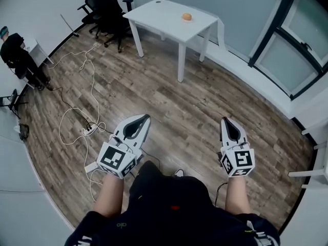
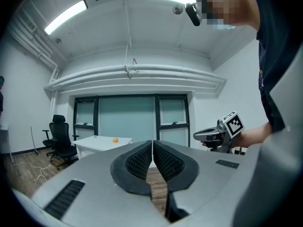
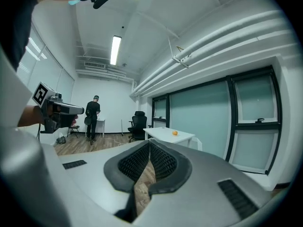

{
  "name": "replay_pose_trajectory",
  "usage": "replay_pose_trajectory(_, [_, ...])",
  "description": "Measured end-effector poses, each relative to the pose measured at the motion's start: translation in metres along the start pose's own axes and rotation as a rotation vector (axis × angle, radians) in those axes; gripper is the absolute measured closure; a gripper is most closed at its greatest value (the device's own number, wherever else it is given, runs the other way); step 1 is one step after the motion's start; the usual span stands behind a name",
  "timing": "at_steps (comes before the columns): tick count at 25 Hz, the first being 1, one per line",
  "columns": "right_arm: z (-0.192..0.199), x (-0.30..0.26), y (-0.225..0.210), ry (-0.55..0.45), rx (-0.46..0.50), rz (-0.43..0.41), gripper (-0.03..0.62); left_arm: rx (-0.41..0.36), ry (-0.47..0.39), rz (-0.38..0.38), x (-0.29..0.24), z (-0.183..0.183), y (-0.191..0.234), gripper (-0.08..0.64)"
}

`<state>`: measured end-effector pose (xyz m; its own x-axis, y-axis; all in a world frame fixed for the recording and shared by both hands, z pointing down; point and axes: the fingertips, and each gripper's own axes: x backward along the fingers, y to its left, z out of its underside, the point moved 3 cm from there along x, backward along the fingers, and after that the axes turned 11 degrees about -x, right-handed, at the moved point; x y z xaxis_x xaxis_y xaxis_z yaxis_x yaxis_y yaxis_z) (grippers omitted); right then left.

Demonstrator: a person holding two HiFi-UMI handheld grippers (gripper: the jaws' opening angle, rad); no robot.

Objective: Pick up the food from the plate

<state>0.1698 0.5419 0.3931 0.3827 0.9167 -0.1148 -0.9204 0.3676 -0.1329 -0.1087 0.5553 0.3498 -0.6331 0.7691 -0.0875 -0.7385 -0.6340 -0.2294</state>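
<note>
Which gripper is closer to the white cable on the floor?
Left. The left gripper is just right of the white cable; the right gripper sits farther right, beyond the left one.

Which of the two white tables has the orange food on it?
The larger white table by the window wall, near the black office chairs; the orange food sits on its top. The small white table beside the standing person shows none.

i can read no words, numbers or brand names anywhere. the marker cube [image 1: 115, 159] on my left gripper [image 1: 145, 117], between seven and eight o'clock in the head view, and the other cube [image 1: 238, 162] on my right gripper [image 1: 225, 120], at four o'clock, bear only black-and-white square patterns. the white print [image 1: 84, 240] on my dark clothing at seven o'clock is cut off and unreadable.
</note>
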Motion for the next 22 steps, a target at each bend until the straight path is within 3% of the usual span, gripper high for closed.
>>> replay_pose_trajectory(7, [0.002,-0.02,-0.028,0.019,0.088,-0.002,0.566,0.012,-0.003,0.017,-0.049,0.003,0.001,0.534])
replay_pose_trajectory(11, [0.004,-0.042,-0.049,0.029,0.079,0.022,0.566,0.021,-0.018,0.051,-0.086,0.009,0.011,0.534])
replay_pose_trajectory(17, [-0.006,-0.098,-0.076,0.051,0.094,0.064,0.566,0.051,-0.035,0.082,-0.146,0.025,0.058,0.534])
replay_pose_trajectory(22, [-0.012,-0.178,-0.077,0.08,0.096,0.076,0.566,0.076,-0.027,0.119,-0.194,0.044,0.117,0.534])
